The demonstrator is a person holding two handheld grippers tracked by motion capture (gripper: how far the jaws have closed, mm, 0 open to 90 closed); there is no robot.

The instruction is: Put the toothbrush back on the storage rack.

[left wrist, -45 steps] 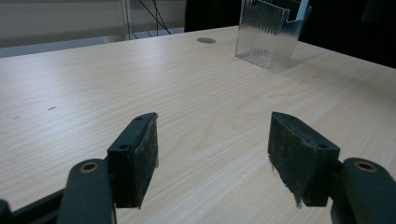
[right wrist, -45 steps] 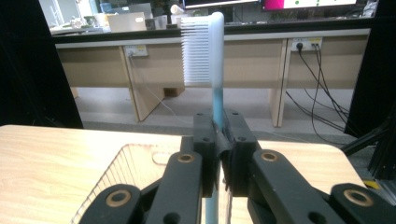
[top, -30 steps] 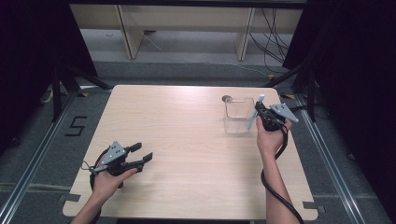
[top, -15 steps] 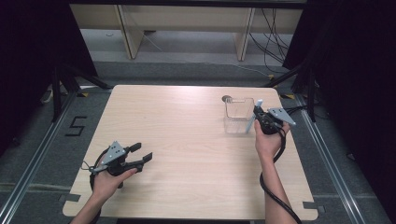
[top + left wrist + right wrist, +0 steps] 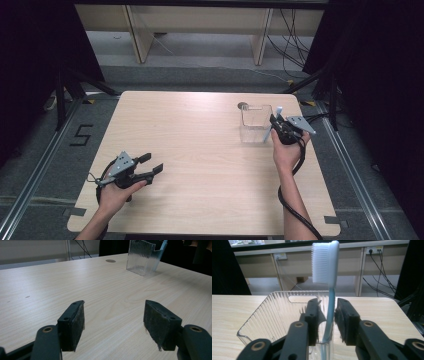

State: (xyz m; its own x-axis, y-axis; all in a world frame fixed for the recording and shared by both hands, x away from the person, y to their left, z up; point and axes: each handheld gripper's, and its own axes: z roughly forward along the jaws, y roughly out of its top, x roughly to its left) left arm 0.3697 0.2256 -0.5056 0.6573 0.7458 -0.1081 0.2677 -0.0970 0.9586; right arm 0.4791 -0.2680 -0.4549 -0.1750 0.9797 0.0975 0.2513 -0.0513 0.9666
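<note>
Standing toothbrush (image 5: 329, 302) upright, bristles up, in clear holder (image 5: 274, 315) | right gripper (image 5: 326, 317) just loosened | left gripper (image 5: 113, 322) wide

You see a toothbrush (image 5: 331, 282) with a white head, white bristles and a light blue handle. The holder (image 5: 277, 315) is clear plastic with fine ribbed lines on its walls. The table (image 5: 200, 150) is pale wood with a soft grain pattern, and it has a small grey round cap (image 5: 243, 105) near the far edge. Your right gripper (image 5: 327, 320) and your left gripper (image 5: 113, 325) are black, with dark felt-like pads, and each carries a grey plate on top. The floor (image 5: 45, 165) is dark grey with a black "5" on it.
</note>
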